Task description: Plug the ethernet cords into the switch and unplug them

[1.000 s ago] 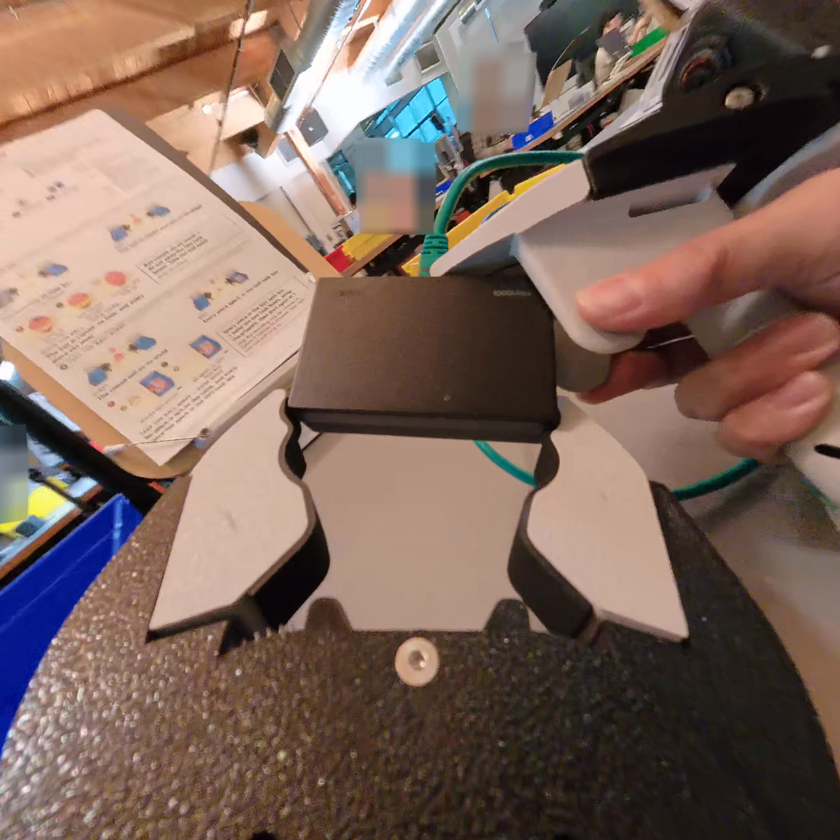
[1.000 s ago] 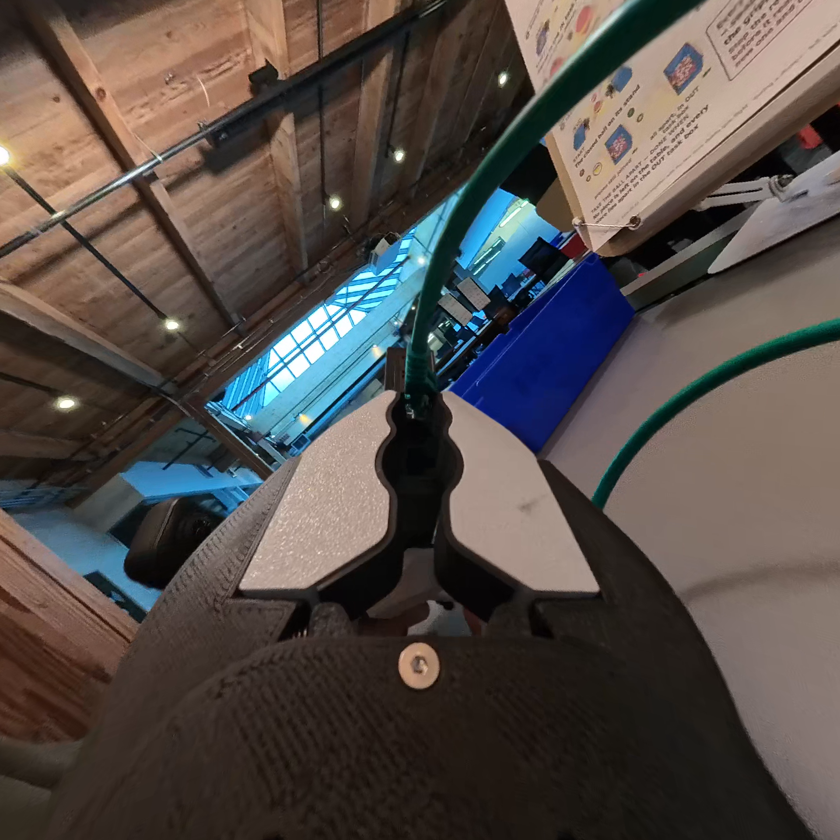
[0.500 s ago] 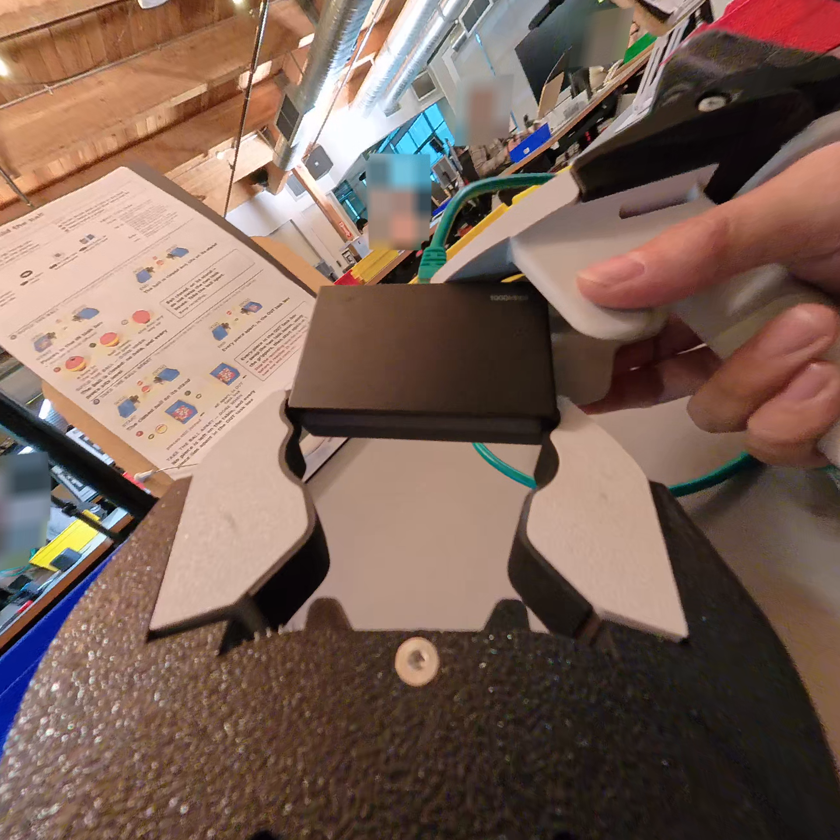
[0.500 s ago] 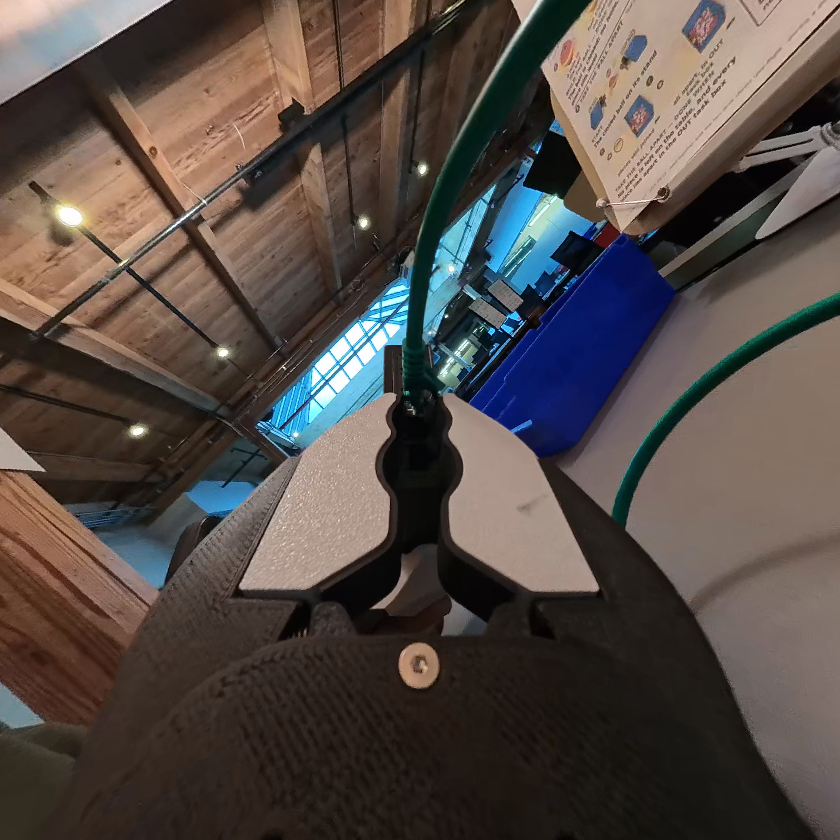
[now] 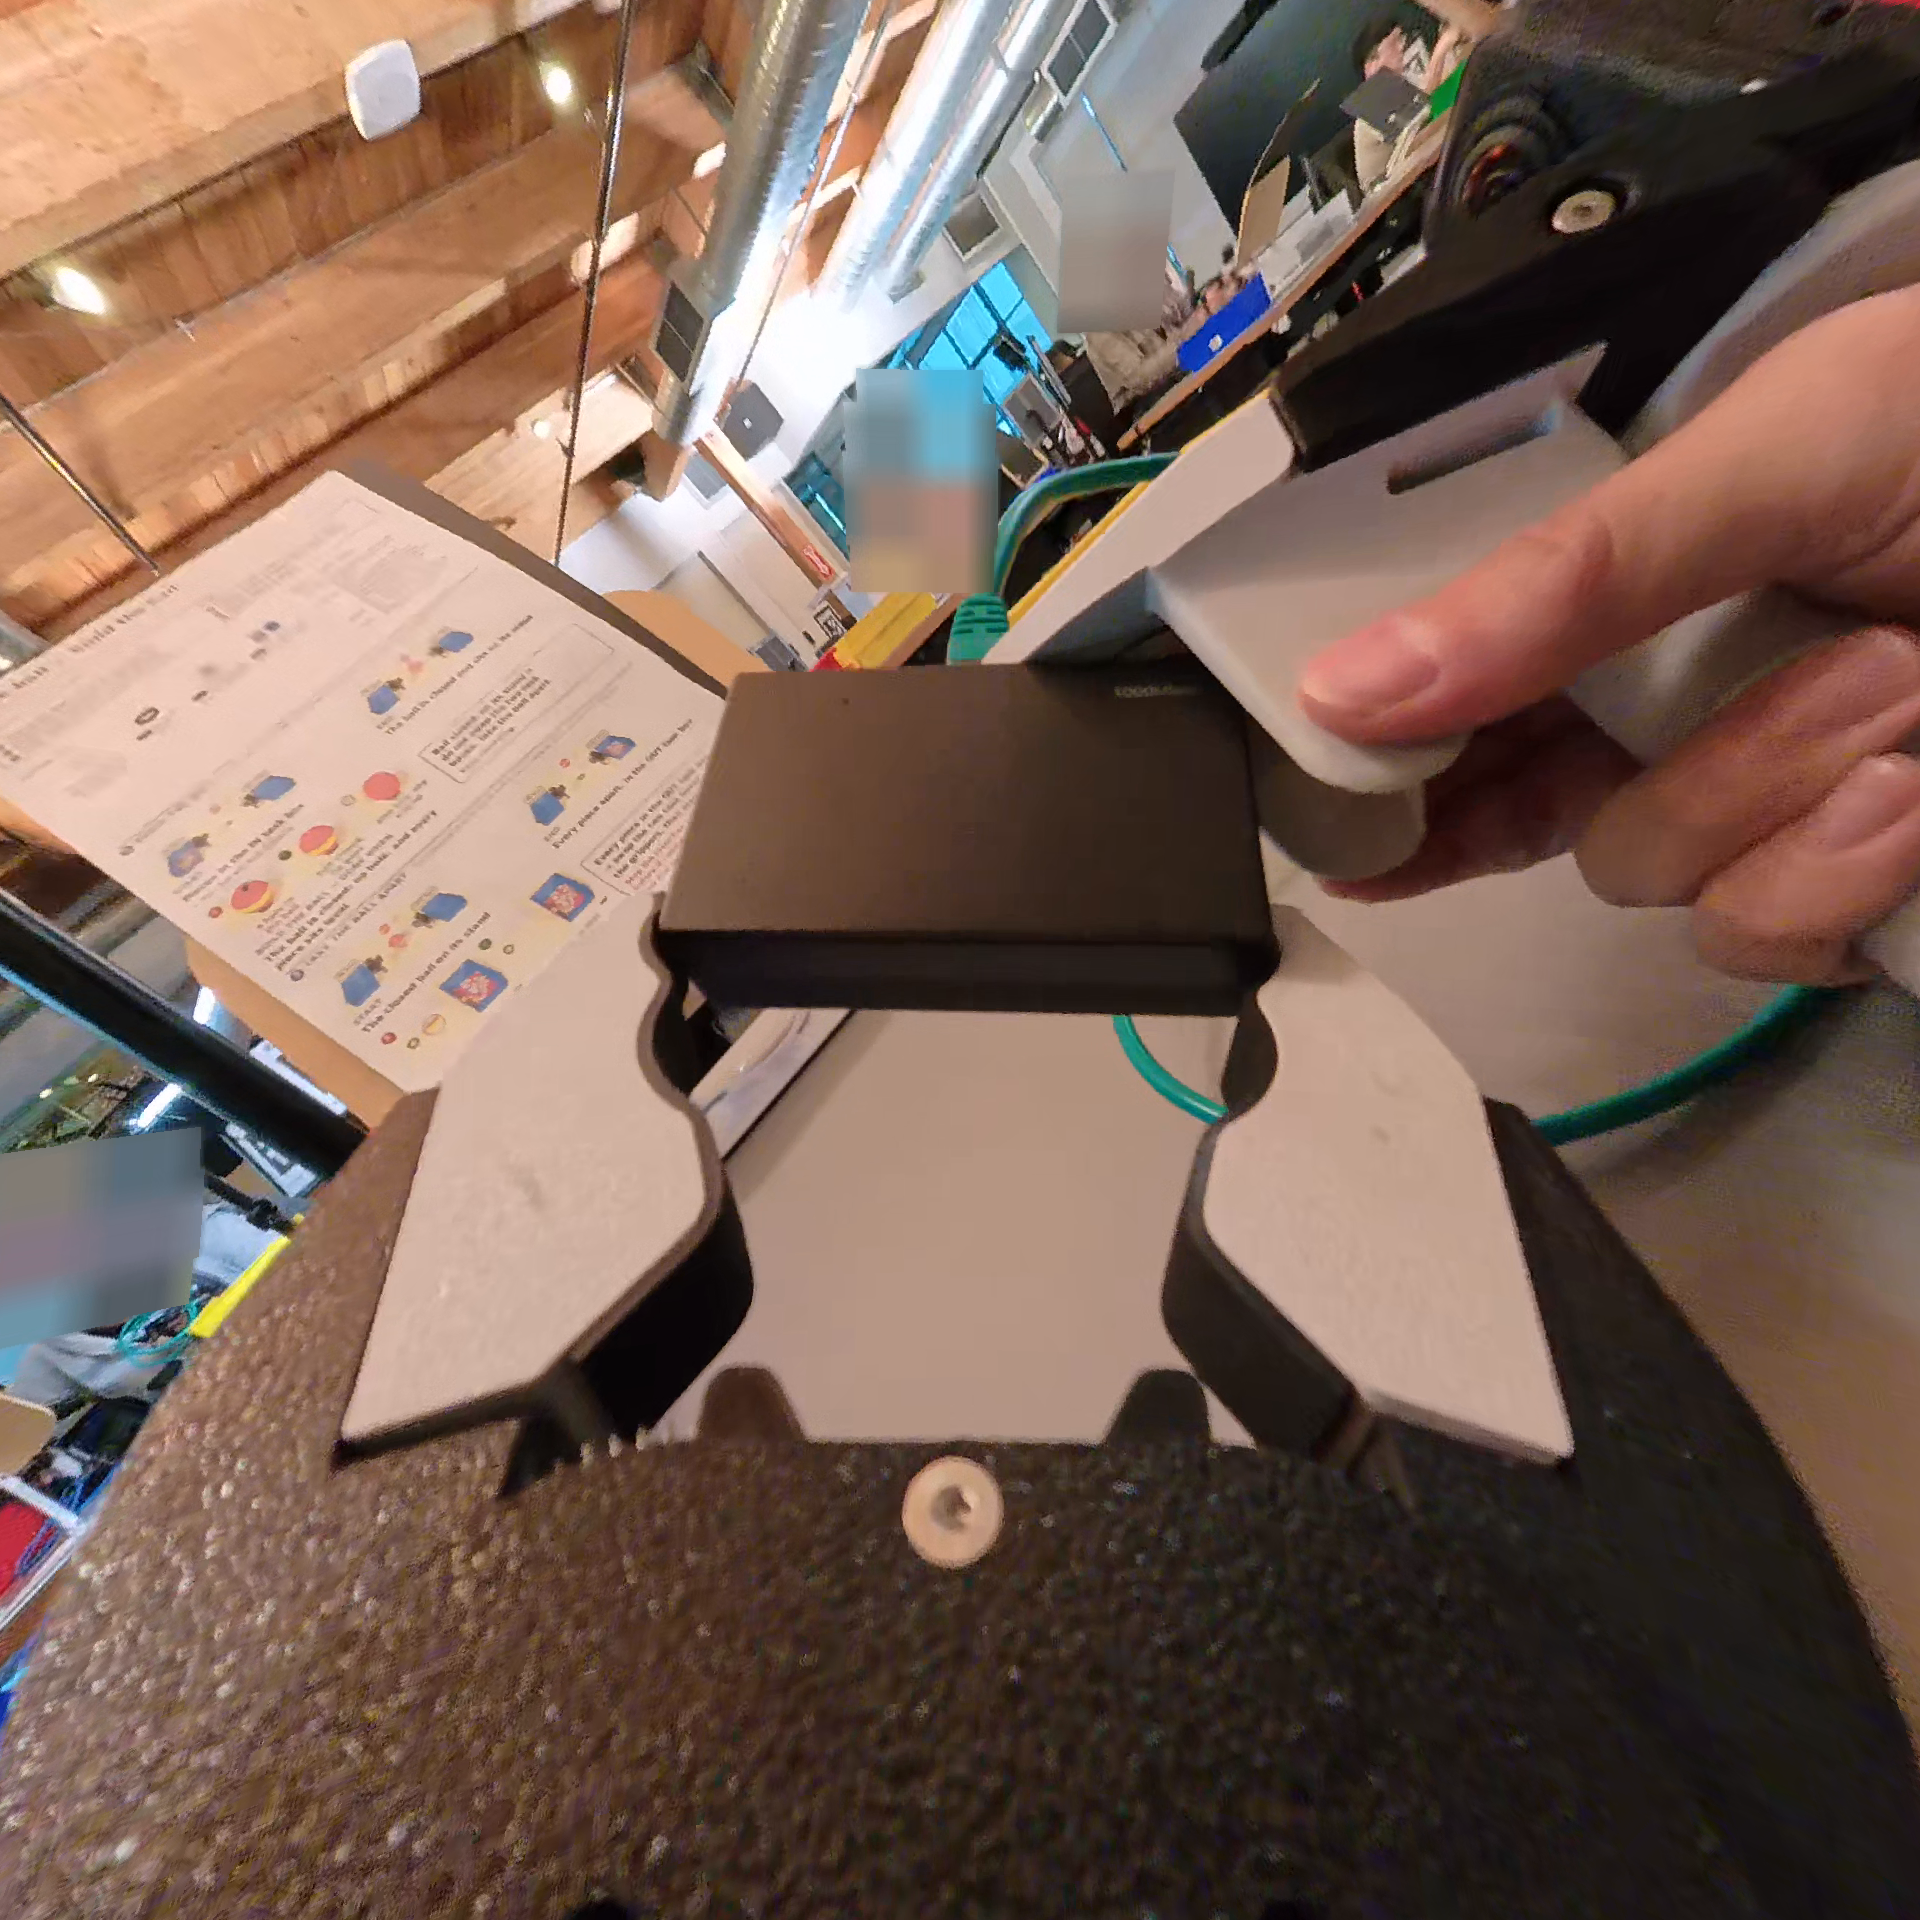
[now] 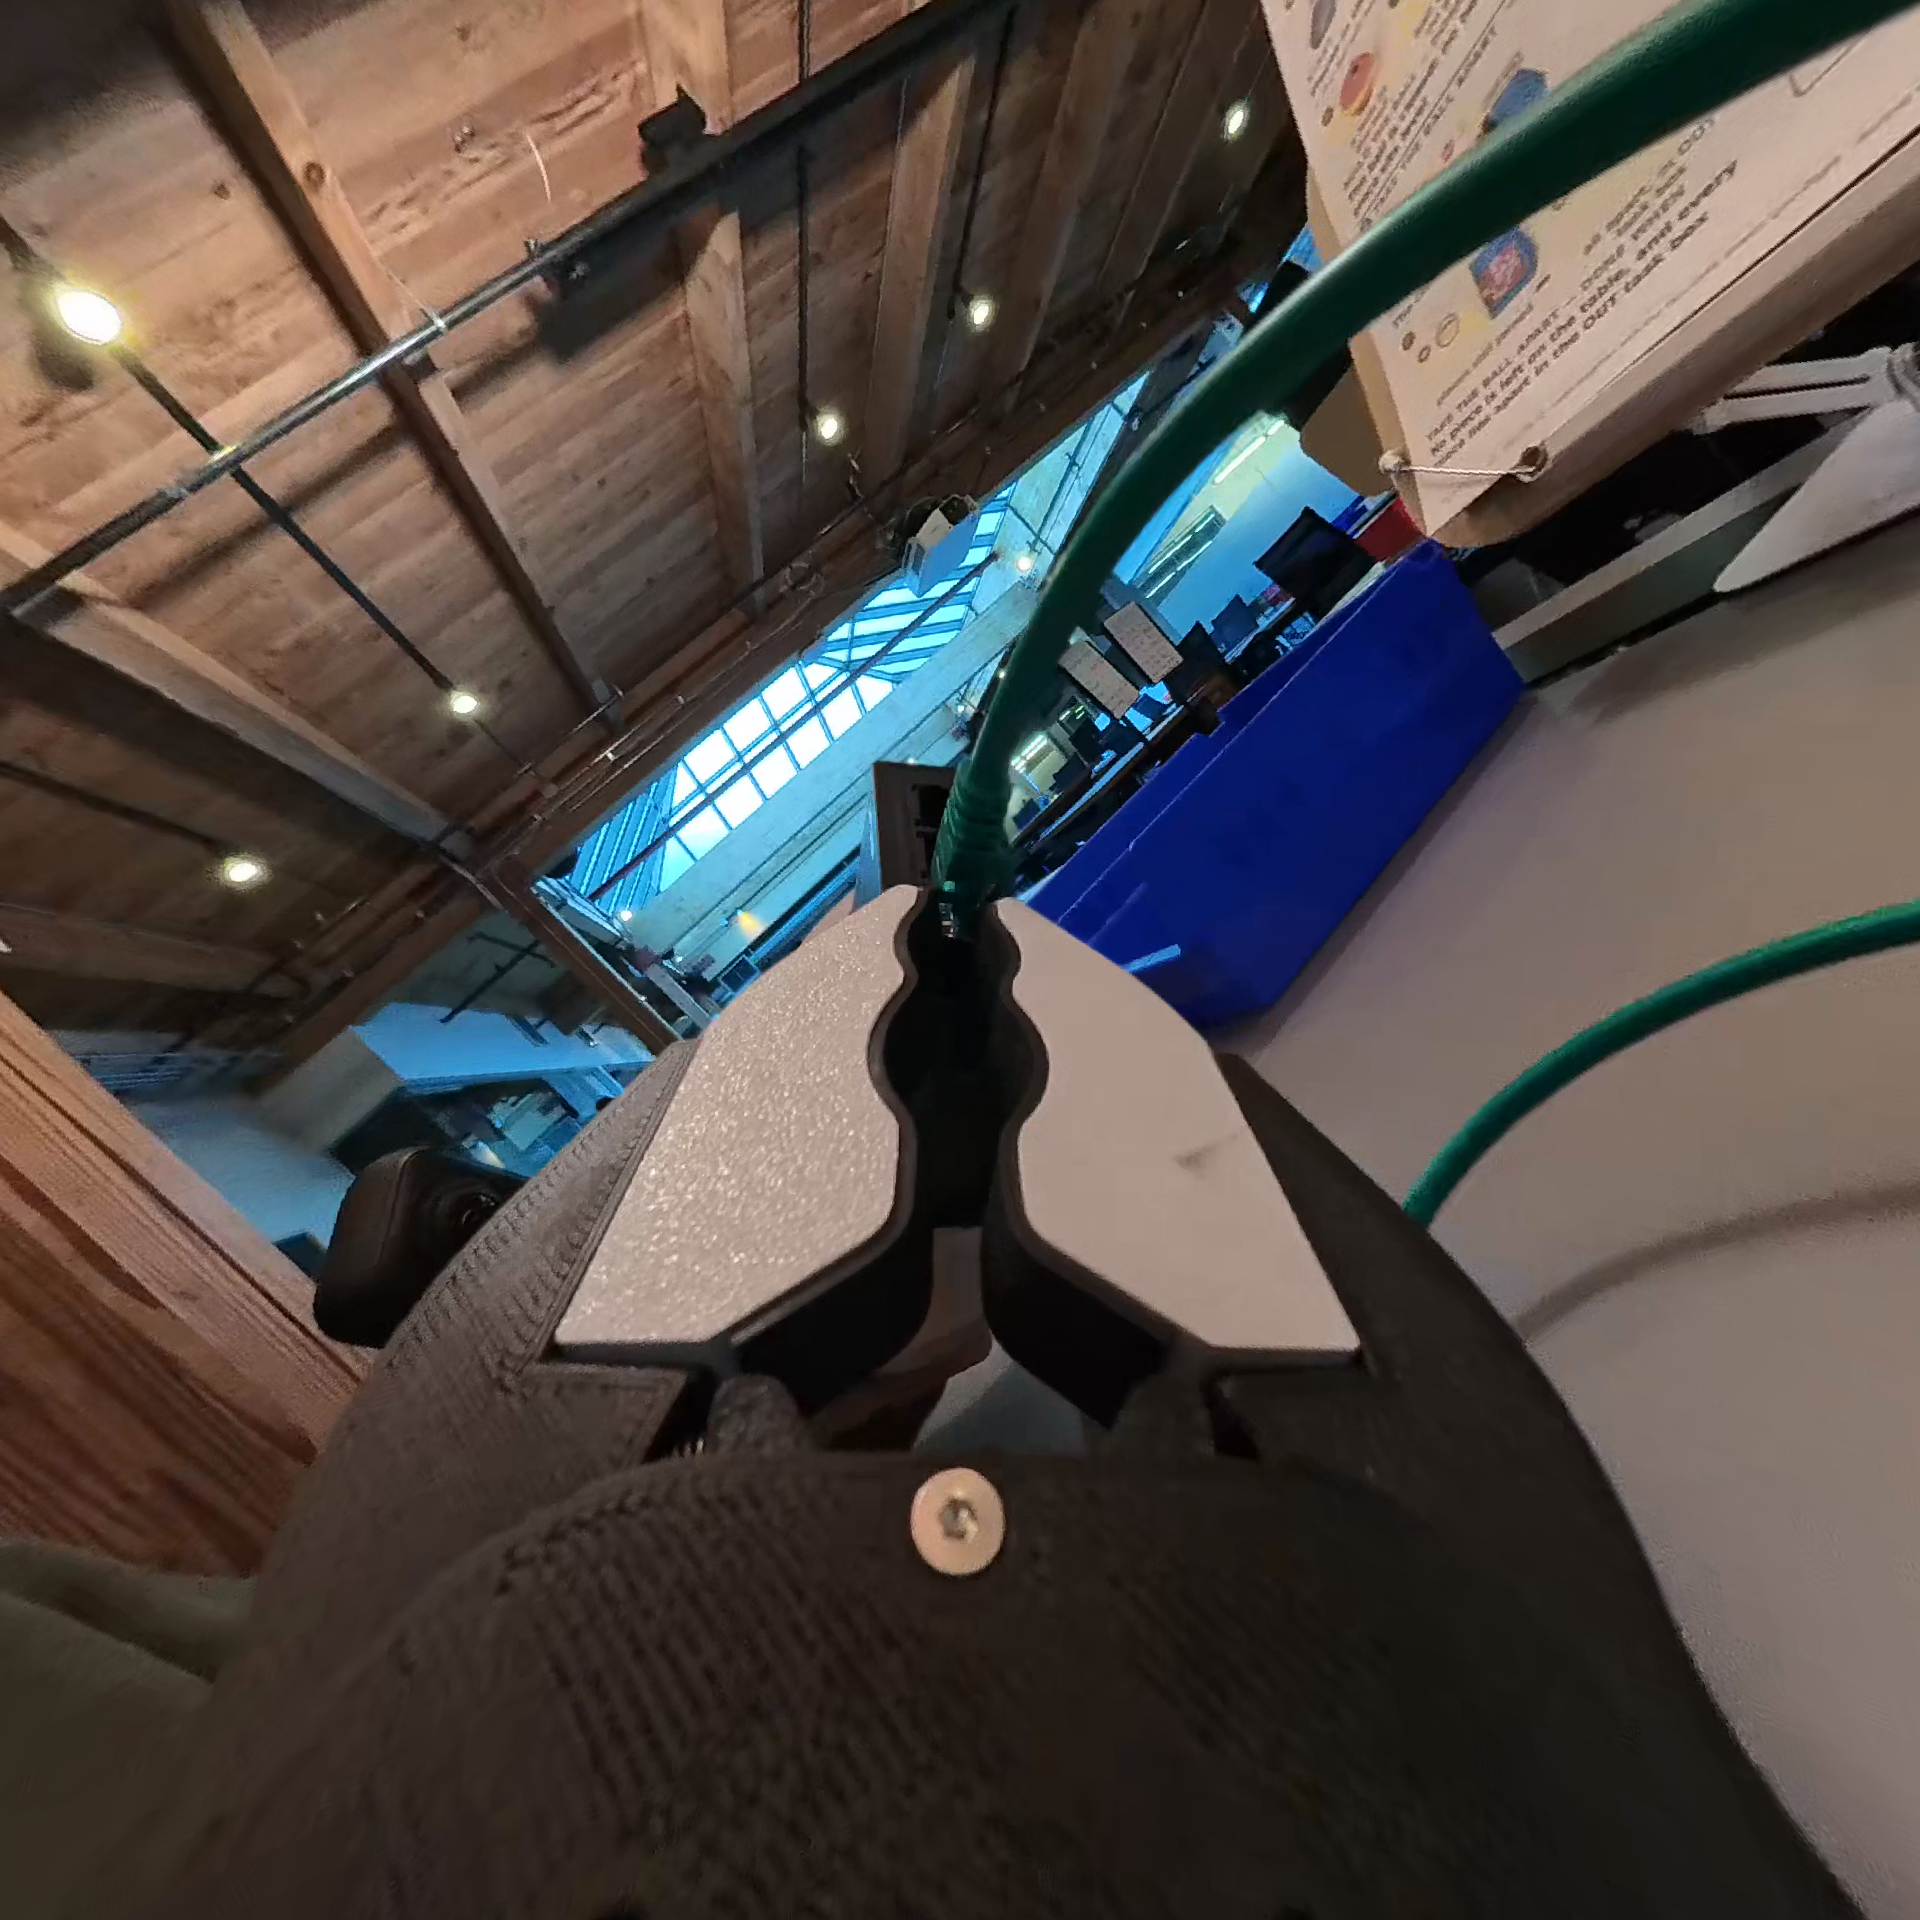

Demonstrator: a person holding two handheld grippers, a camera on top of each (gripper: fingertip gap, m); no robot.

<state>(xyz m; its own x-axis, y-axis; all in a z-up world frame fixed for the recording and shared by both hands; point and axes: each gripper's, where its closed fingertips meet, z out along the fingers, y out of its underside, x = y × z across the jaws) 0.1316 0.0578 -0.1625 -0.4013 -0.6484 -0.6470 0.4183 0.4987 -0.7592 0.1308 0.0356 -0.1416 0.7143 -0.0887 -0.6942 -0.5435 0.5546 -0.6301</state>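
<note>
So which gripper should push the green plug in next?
The right gripper, probably: it already pinches the green plug beside the switch, while the left gripper holds that switch.

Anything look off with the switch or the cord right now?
Nothing looks damaged. The switch is held off the table between the left gripper fingers, and the right gripper pinches the green cord plug at its port side.

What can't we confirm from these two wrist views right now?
- Switch ports: left wrist view shows only its top and near edge; the port face points away.
- Whether the green plug is seated: right wrist view, the right gripper covers the plug tip, and only a sliver of the switch shows behind.
- Green cord far end: hidden behind the hand, left wrist view.
</note>
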